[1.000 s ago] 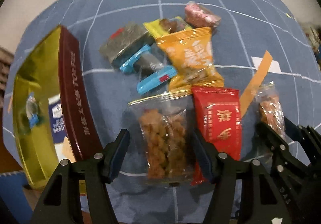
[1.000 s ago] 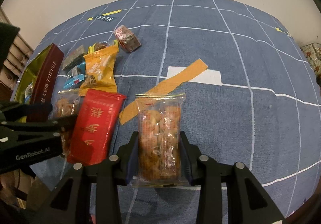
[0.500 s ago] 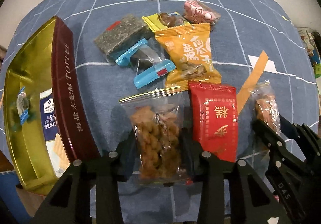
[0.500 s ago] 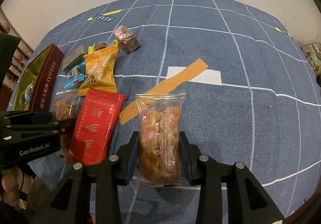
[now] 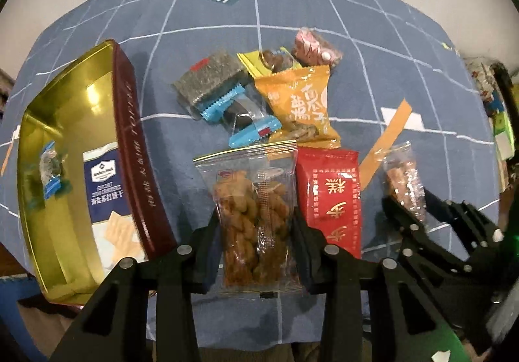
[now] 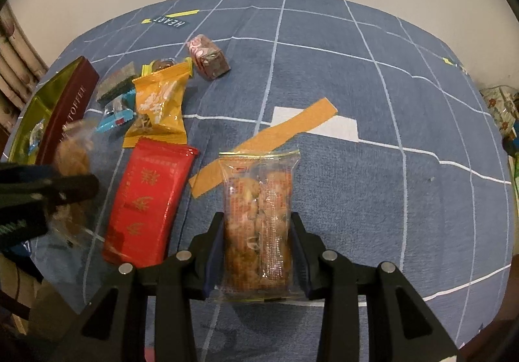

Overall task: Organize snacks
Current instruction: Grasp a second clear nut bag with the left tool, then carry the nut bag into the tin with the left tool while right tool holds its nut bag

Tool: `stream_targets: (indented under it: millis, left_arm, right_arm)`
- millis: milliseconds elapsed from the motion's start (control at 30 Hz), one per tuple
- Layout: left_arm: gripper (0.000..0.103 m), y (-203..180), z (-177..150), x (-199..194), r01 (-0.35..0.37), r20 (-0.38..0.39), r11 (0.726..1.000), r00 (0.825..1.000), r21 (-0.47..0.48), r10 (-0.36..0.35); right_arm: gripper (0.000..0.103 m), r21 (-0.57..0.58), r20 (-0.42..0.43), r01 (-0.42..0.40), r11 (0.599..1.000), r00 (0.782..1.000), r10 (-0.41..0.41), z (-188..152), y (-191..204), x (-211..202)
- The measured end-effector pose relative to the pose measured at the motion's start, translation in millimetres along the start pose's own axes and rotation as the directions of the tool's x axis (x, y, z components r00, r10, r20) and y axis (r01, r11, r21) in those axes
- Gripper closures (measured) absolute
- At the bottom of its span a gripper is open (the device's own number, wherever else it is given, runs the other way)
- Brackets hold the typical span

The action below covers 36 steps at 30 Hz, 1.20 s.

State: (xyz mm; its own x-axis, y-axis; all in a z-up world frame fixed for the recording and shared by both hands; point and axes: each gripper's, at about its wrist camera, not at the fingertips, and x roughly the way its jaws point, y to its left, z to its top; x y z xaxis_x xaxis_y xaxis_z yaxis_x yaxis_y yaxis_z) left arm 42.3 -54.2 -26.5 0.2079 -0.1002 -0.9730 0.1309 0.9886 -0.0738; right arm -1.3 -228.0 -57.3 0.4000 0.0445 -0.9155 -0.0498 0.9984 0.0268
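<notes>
My left gripper point(image 5: 254, 232) is shut on a clear twist-snack bag point(image 5: 253, 209) and holds it above the blue cloth. My right gripper point(image 6: 258, 239) is shut on a second clear snack bag point(image 6: 258, 216), which also shows in the left wrist view point(image 5: 402, 180). The open gold toffee tin point(image 5: 129, 148) lies left of the left gripper and holds a cracker pack point(image 5: 105, 196) and a small candy point(image 5: 50, 177). A red packet point(image 5: 331, 193) lies between the grippers. An orange packet point(image 5: 301, 106), blue-ended candy point(image 5: 240, 119), grey seaweed pack point(image 5: 207, 80), yellow candy point(image 5: 269, 62) and pink candy point(image 5: 314, 49) lie beyond.
The blue grid cloth point(image 6: 373, 167) covers the table, with an orange tape strip point(image 6: 269, 138) and a white patch point(image 6: 334, 128) in its middle. Patterned items point(image 6: 502, 109) sit at the far right edge. The left gripper shows in the right wrist view point(image 6: 48, 187).
My left gripper closed on the twist-snack bag and lifted it off the cloth. The right gripper kept hold of its bag and barely moved.
</notes>
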Motion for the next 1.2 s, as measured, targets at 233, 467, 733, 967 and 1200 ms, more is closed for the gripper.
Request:
stream_targets:
  millis: [233, 467, 733, 967, 1200]
  left_arm:
    - [0.068, 9.2, 0.4, -26.8, 0.013, 0.039, 1.0, 0.999, -0.019, -0.012]
    - [0.068, 40.5, 14.6, -57.5, 0.015, 0.098, 0.997, 0.995, -0.074, -0.008]
    - [0.067, 111.7, 17.7, -73.3, -0.067, 0.125, 0.977, 0.988, -0.204, 0.094]
    - [0.067, 166.8, 5.1, -58.9, -0.133, 0.078, 0.945, 0.984, -0.3, 0.163]
    - [0.067, 188.8, -8.1, -31.8, -0.182, 0.0, 0.938, 0.982, -0.294, 0.19]
  right_arm:
    - [0.064, -0.027, 0.009, 0.041, 0.999, 0.999, -0.04, -1.6, 6.3, 0.5]
    - [0.064, -0.025, 0.009, 0.044, 0.999, 0.999, -0.044, -1.4, 5.7, 0.1]
    - [0.063, -0.022, 0.006, 0.044, 0.999, 0.999, -0.044, -1.1, 6.1, -0.1]
    - [0.063, -0.01, 0.002, 0.052, 0.999, 0.999, -0.052, -0.6, 7.1, 1.0]
    - [0.063, 0.003, -0.01, 0.061, 0.998, 0.998, -0.061, 2.6, 8.2, 3.0]
